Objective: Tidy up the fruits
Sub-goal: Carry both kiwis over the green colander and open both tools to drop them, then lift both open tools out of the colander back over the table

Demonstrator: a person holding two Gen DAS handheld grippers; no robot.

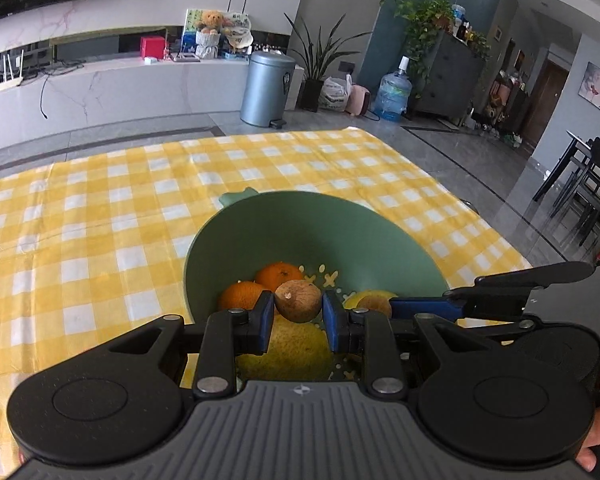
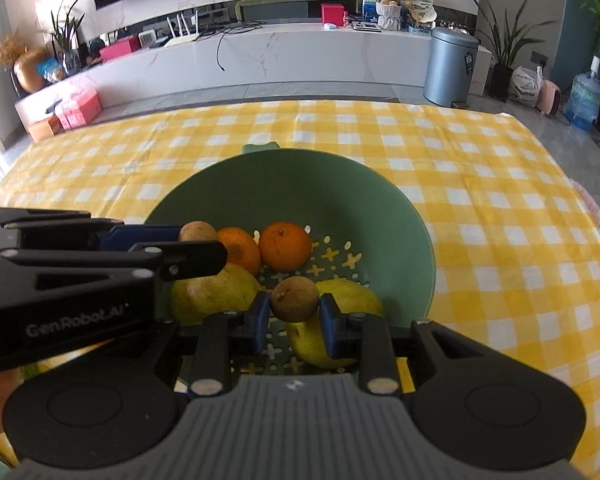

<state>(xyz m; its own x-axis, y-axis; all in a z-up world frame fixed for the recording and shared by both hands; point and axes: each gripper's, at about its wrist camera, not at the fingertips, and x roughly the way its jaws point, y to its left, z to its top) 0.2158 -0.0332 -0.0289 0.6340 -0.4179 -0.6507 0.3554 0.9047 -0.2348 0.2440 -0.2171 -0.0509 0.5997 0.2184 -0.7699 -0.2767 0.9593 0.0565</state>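
Note:
A green colander bowl stands on the yellow checked tablecloth. It holds two oranges and two large yellow fruits. My left gripper is shut on a small brown round fruit just above the bowl. My right gripper is shut on another small brown fruit over the bowl. The left gripper also shows in the right wrist view, with its brown fruit. The right gripper shows in the left wrist view.
The tablecloth covers the table around the bowl. Beyond the table's far edge are a grey pedal bin, a white TV bench, plants and a water bottle. Dark chairs stand at the right.

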